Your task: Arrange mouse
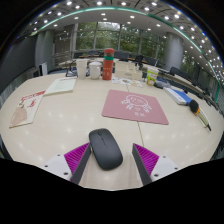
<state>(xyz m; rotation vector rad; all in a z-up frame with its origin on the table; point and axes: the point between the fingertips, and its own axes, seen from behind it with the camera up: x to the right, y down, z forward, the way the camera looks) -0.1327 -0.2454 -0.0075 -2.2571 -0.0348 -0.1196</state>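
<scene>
The gripper is sitting released, its fingers spread with the black mouse lying between them on the table, gaps showing at both sides. Beyond it the pink mouse pad is waiting toward the table's middle. If the fingers close off-centre, the rounded shell is likely to squirt forward or twist.

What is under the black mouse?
The black mouse rests directly on the pale table, between the open hand-held gripper fingers. The pink mouse pad lies beyond, not beneath.
</scene>
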